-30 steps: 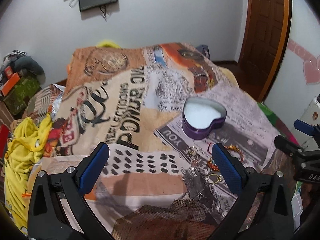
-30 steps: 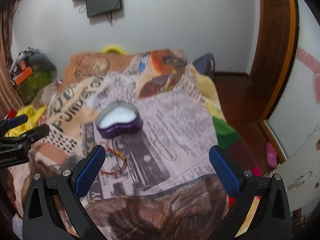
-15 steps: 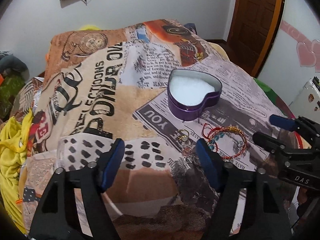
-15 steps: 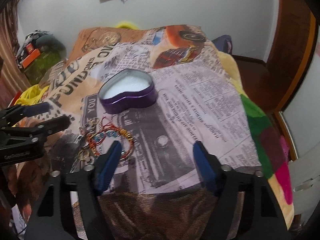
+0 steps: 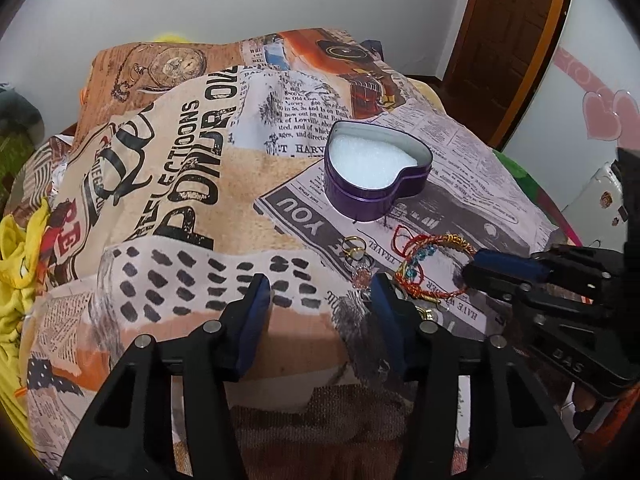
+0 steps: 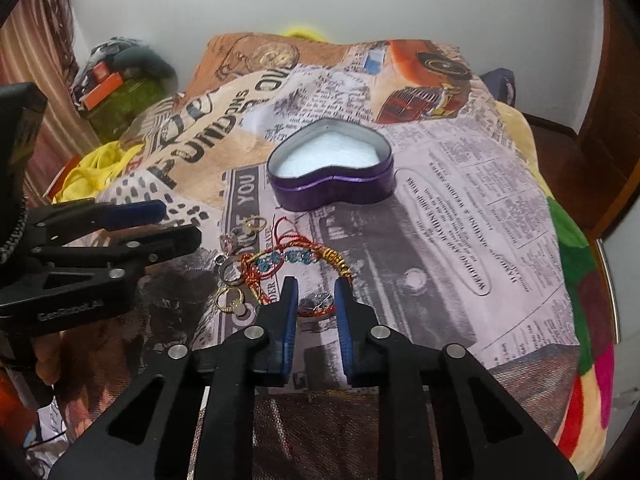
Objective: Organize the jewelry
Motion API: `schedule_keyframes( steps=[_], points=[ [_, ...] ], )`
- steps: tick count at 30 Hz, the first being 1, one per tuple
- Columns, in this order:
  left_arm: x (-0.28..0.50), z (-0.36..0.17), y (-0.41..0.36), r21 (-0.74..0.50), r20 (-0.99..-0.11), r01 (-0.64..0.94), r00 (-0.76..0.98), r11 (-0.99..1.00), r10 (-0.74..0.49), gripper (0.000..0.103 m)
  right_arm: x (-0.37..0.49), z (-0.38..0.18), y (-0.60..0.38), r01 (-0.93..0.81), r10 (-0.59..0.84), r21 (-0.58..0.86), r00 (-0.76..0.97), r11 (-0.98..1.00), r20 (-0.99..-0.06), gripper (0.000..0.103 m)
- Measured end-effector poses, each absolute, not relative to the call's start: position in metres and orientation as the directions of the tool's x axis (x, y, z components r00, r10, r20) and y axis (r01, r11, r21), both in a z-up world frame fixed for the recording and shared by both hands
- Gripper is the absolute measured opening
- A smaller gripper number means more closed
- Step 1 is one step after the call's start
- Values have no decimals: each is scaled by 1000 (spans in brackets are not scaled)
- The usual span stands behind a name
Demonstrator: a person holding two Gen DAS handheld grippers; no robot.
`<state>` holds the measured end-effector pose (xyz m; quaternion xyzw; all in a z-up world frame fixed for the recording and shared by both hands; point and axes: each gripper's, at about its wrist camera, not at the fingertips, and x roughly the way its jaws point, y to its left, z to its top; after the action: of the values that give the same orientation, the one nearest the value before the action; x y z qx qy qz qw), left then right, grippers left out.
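An open purple heart-shaped tin [image 5: 376,176] with white foam inside sits on the printed blanket; it also shows in the right wrist view [image 6: 330,166]. In front of it lie a red thread bracelet with blue beads [image 6: 296,264], also seen in the left wrist view [image 5: 432,260], and several rings [image 5: 354,250] [image 6: 232,272]. My right gripper [image 6: 316,286] is partly open, its jaws on either side of the bracelet's near edge. My left gripper [image 5: 322,280] is open and empty, just left of the rings.
The printed blanket [image 5: 168,184] covers a bed. Yellow cloth [image 5: 16,264] lies at its left edge. A wooden door [image 5: 516,36] stands at the back right, and clutter [image 6: 116,88] sits by the wall at the left.
Both grippers have moved forward and down toward the jewelry. Both have narrowed their jaws; the right gripper now straddles the bracelet's near edge.
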<state>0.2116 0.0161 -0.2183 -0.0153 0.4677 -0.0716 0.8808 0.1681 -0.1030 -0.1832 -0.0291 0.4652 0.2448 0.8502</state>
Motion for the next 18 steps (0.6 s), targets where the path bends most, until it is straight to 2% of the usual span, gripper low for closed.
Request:
schedule_keyframes(
  steps=[5, 14, 18],
  points=[
    [209, -219, 18, -117, -821, 115, 548, 986, -161, 51, 170, -188, -103, -443, 387, 182, 433, 878, -814, 11],
    [207, -221, 19, -153, -819, 118, 540, 981, -192, 51, 167, -193, -88, -476, 306, 59, 460, 877, -834, 10],
    [208, -221, 22, -170, -817, 120, 538, 978, -208, 50, 169, -194, -89, -472, 310, 66, 461, 879, -832, 9]
  ],
)
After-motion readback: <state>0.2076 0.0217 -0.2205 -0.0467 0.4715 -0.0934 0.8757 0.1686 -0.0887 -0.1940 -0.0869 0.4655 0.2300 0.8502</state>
